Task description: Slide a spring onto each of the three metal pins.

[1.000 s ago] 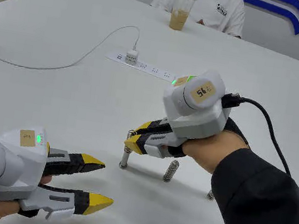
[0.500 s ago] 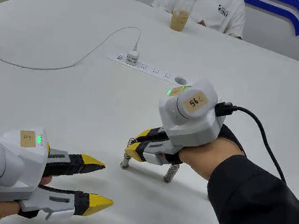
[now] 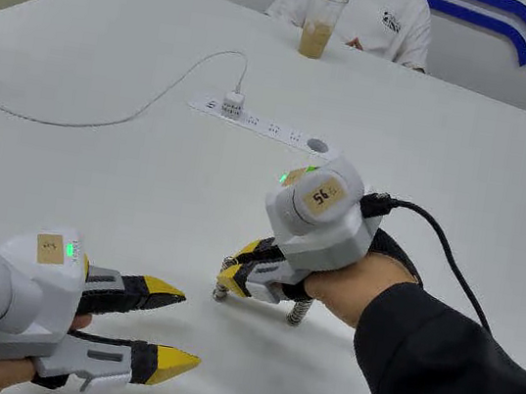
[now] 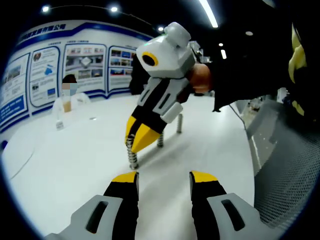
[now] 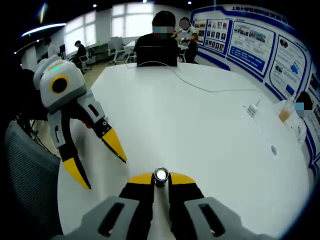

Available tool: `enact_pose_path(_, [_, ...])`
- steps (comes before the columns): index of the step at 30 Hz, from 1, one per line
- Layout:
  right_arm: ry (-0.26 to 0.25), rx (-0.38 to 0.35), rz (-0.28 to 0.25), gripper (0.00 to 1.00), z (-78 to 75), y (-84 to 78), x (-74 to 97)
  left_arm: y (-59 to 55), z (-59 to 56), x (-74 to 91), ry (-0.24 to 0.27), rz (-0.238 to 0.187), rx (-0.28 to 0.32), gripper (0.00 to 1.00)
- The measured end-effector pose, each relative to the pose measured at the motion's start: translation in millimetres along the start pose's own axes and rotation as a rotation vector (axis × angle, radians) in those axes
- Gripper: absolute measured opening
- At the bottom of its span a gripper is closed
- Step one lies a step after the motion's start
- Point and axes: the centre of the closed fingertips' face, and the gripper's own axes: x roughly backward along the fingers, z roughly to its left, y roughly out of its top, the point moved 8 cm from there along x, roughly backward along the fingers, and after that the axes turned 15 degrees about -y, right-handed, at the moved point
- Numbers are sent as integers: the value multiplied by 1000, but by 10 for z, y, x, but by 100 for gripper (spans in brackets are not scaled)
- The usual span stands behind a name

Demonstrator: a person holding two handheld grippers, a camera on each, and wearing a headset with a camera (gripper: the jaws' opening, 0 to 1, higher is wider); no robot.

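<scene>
Steel middle pin (image 4: 160, 140) and far pin (image 4: 179, 123) look loaded already; your right gripper (image 3: 236, 264) pinches the last spring (image 4: 132, 154) on the near pin (image 3: 219, 291), left gripper (image 3: 186, 326) spread idle.

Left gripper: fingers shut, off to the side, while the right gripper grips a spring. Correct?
No. The left gripper has its fingers open, a clear gap showing in the left gripper view. The rest holds: the right gripper grips the spring.
</scene>
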Motion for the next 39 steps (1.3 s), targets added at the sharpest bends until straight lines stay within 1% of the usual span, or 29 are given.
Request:
enact_pose_path(12, [-4,7,34,12,34,-57,-68,-5,4,-1,1,0,2,41])
enact_pose_path(21, [-5,2,37,13,41,-79,-67,-8,11,9,4,-1,4,42])
enact_pose_path(28, [-12,-6,34,13,36,-108,-13,12,18,1,7,-3,0,42])
enact_pose_path(36, [-30,-14,7,16,37,-114,103,18,23,5,10,-1,0,43])
enact_pose_path(39, [-35,-20,-9,17,55,-107,171,30,25,2,11,-2,0,44])
